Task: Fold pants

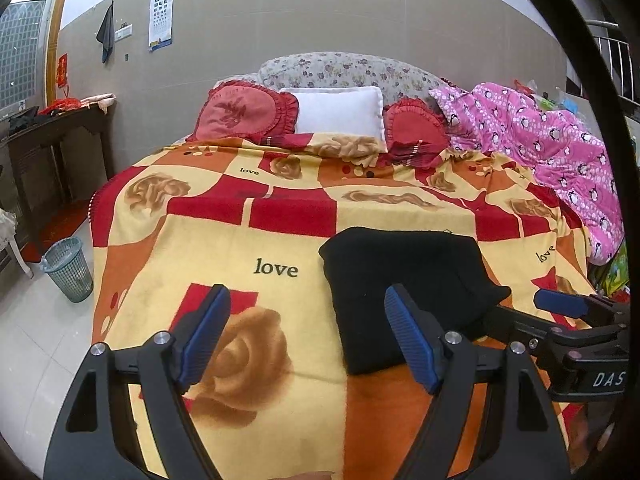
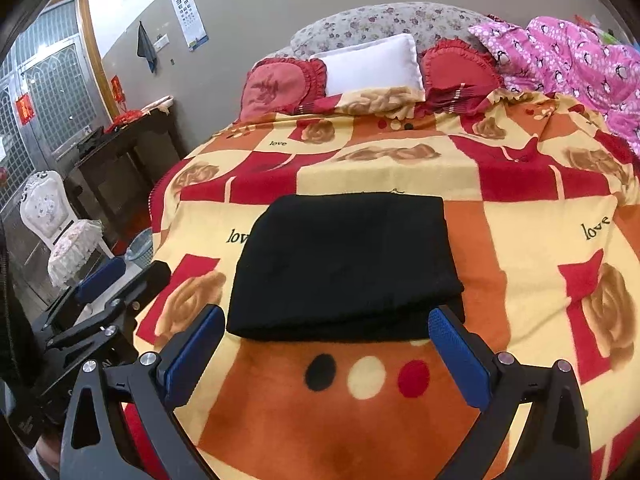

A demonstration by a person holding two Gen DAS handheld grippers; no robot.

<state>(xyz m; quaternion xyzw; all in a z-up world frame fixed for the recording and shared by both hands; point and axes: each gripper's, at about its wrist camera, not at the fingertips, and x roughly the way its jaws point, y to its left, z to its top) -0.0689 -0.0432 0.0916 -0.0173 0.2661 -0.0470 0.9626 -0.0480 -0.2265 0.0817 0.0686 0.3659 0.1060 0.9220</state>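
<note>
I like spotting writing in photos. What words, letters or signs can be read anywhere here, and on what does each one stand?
"love": printed several times on the blanket covering the bed.
"DAS": white letters on the right hand-held gripper, cut off by the picture's edge.
"E": top letter on the eye chart on the wall; its smaller rows are too small to read.
Red door decorations: characters too blurred to read.

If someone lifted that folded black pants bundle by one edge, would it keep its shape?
Probably not. The black pants are soft cloth in stacked layers, so a lifted edge would likely droop and unfold. Pushed across the fuzzy blanket, they would probably bunch rather than slide. They cannot roll.
</note>
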